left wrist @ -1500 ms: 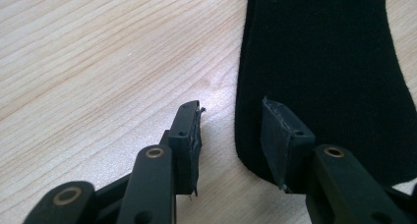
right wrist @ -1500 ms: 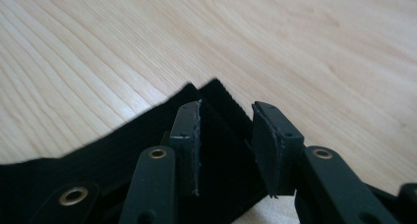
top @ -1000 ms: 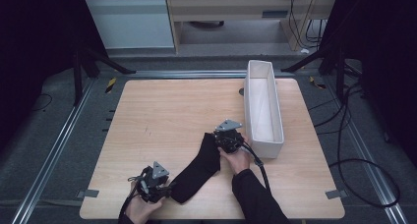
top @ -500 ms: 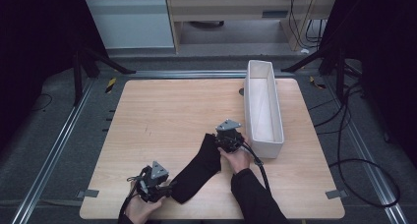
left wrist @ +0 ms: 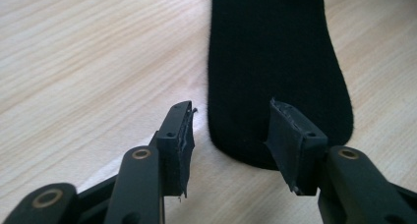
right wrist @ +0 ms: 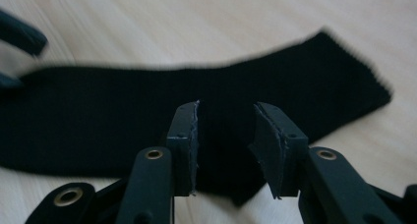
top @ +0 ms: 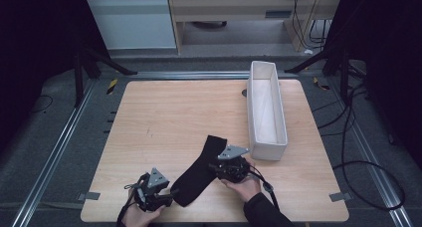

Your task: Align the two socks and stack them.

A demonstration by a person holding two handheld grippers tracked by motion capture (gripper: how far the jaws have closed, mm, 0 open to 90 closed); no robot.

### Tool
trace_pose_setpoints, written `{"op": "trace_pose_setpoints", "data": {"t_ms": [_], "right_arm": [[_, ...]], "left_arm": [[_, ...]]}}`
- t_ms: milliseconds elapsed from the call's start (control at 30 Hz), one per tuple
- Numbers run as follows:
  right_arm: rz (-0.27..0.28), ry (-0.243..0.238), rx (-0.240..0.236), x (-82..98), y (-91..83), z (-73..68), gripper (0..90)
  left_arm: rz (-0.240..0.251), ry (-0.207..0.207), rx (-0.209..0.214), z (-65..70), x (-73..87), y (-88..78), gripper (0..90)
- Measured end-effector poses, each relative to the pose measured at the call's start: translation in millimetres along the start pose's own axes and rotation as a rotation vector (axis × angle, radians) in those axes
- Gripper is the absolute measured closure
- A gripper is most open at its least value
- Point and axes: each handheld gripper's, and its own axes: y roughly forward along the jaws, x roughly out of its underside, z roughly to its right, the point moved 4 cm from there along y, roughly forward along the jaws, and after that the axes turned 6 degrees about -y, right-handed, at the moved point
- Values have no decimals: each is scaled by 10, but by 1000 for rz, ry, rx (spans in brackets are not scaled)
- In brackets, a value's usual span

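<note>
On the wooden table, with the white bin right of centre, the black sock lies flat low in the frame, seemingly laid out, with the right gripper and left gripper just opening, both released.

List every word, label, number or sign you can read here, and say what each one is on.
None can be read.
The black sock, the white bin, the table and both grippers, left and right, carry no print.
The dark plate on the bench behind the table is too small to read.
</note>
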Motion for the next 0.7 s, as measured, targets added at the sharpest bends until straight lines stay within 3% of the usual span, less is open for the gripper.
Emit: {"op": "trace_pose_setpoints", "data": {"t_ms": [133,233,433,567,700], "right_arm": [[-56,1,0,163,63,3,637],[-84,4,1,223,67,28,645],[-79,8,-15,228,56,25,634],[-4,26,21,71,9,117,611],[49,69,98,-92,20,315,552]], "left_arm": [[-18,38,-16,65,18,45,498],[-20,39,-17,62,23,52,494],[-16,39,-18,56,35,55,483],[-13,37,-15,45,38,56,478],[-13,35,-16,38,36,58,476]]}}
